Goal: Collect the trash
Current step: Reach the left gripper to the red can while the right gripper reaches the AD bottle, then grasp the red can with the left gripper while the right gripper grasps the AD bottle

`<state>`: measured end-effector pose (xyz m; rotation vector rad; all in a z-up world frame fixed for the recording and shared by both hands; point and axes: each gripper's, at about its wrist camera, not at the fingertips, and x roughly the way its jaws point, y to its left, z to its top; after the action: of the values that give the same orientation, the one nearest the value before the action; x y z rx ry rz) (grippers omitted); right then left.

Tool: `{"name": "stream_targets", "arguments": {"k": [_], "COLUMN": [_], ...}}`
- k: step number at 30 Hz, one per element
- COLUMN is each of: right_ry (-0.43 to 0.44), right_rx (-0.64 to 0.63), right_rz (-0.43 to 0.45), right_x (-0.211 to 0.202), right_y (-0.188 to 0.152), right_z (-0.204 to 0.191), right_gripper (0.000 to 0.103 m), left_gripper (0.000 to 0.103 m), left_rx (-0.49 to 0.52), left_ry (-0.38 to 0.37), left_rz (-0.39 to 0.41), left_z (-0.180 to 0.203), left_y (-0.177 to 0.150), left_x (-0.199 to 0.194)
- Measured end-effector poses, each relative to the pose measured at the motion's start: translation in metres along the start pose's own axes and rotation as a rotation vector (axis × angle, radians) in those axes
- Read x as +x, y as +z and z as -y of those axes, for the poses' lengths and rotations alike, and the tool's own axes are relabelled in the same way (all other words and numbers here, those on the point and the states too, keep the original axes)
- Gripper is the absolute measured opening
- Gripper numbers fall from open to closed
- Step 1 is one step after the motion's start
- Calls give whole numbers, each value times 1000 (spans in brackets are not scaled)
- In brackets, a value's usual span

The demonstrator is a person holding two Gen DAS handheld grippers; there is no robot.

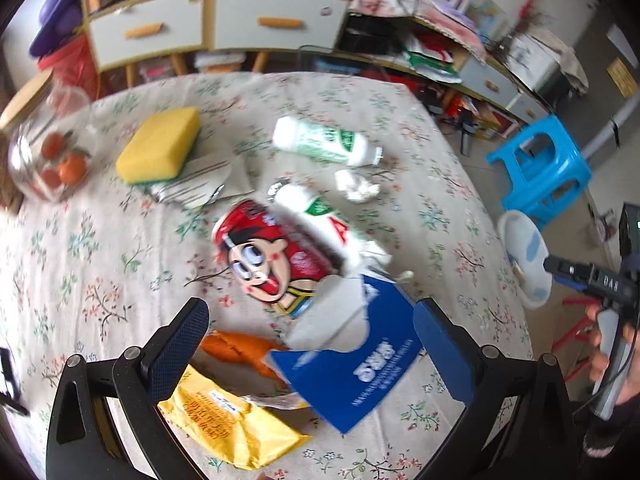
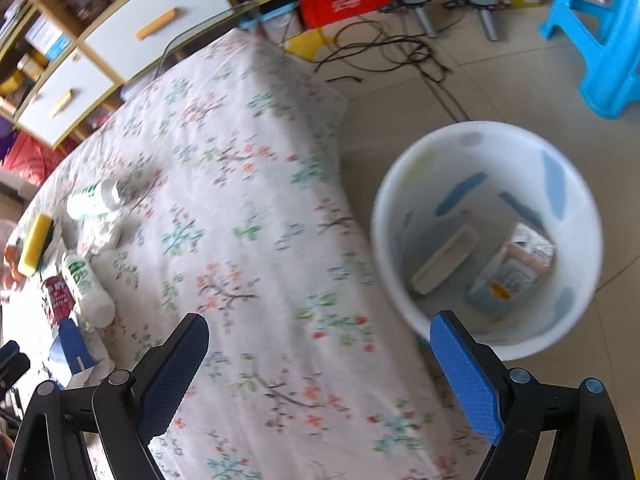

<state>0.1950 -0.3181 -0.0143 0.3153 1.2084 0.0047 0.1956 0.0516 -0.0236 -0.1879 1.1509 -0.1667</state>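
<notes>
Trash heaped on floral tablecloth: red cartoon can, two white-green bottles, torn blue carton, yellow packet, crumpled tissue. White bin on floor beside tablecloth, holding flat pale box and small printed carton. Left gripper spread wide above blue carton, nothing gripped; right gripper spread wide at tablecloth edge, empty.

It was a room in a home. A flowery cloth covered the counter, a cupboard with drawers was stuffed with things, and a blue stool stood on the tiled floor.
</notes>
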Motion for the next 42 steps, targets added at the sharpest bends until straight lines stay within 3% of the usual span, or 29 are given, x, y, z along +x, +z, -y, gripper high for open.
{"name": "stream_targets", "arguments": {"k": [5,10,17,21,29,37,42], "right_ry": [-7,-9,10,26,71,139,175], "right_rx": [-43,-63,-91,-113,-135,-159,-195], "right_rz": [-20,-41,-64,-74,-101,-131,-148], "right_x": [13,26,42,50,71,96,111], "right_y": [0,2,3,4,6,9,6], "right_z": [-27,-49,-82,-102,-138,-177,-204], "right_gripper": [93,93,94,94,93,93,83], "left_gripper": [102,94,76,75,74,74,74], "left_rx": [-81,-188,-259,-293,-324,-292,-265], "left_ry": [38,-22,-89,-114,-118,-54,-26], "left_rz": [-30,-59,-113,-89,-19,59,68], "left_z": [-22,-36,-34,-38,-63,-95,-112], "left_y": [5,13,17,22,27,20,4], "left_x": [14,34,66,72,50,5,-11]}}
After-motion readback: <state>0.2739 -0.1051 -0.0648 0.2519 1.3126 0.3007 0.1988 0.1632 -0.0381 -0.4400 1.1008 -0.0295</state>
